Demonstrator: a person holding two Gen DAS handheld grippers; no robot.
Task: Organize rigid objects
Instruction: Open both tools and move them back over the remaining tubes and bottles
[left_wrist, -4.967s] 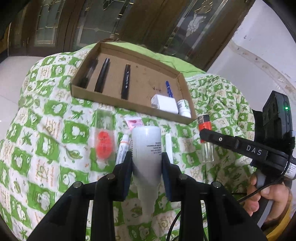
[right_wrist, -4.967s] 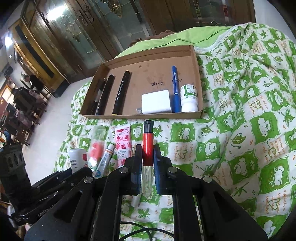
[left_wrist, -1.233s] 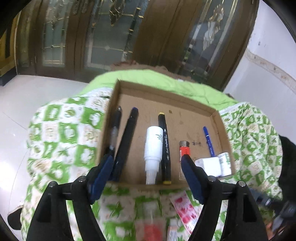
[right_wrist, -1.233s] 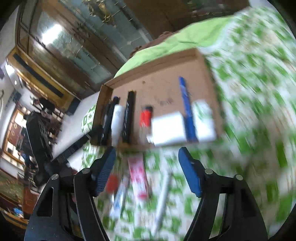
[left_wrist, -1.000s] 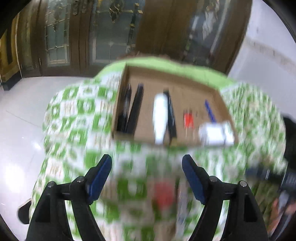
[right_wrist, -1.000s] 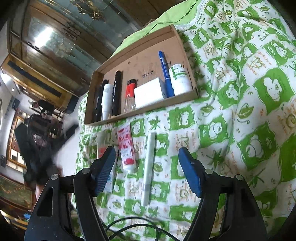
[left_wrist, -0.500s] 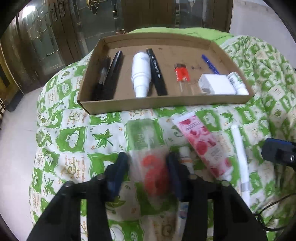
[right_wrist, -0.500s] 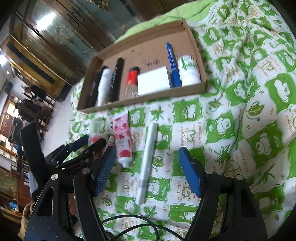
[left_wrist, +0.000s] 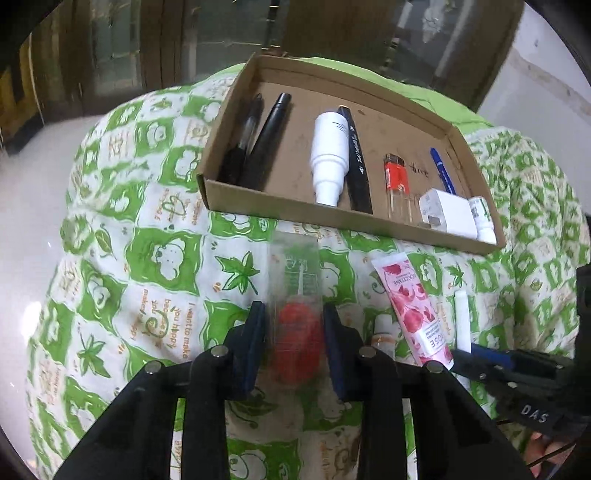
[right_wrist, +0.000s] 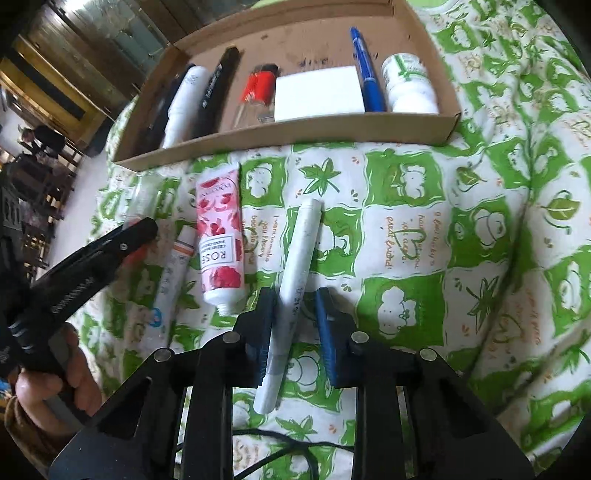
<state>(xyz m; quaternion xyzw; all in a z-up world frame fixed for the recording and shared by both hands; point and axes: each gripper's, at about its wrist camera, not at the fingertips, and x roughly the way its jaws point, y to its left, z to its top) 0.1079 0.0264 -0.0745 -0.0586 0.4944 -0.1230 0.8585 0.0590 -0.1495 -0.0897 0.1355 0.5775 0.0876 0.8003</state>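
Note:
A cardboard tray (left_wrist: 236, 188) (right_wrist: 369, 125) lies on the green patterned cloth and holds pens, a white bottle (left_wrist: 328, 147), a red-capped vial (left_wrist: 396, 177), a white box (right_wrist: 317, 94), a blue pen and a small green-labelled bottle. My left gripper (left_wrist: 293, 336) has its jaws on both sides of a clear packet with a red thing inside (left_wrist: 297, 295) and looks closed on it. My right gripper (right_wrist: 293, 314) straddles a white tube (right_wrist: 295, 266); a gap shows on its right side. A pink ROSE tube (right_wrist: 219, 236) and a thin white tube (right_wrist: 177, 258) lie between them.
The left gripper's arm (right_wrist: 85, 269) and the hand holding it reach in at the left of the right wrist view. The cloth falls away at its left edge over a pale floor (left_wrist: 22, 206). Dark wooden doors stand behind the tray.
Both grippers have come down from the tray to the loose things on the cloth. The left jaws have narrowed around the clear packet; the right jaws have narrowed around the white tube.

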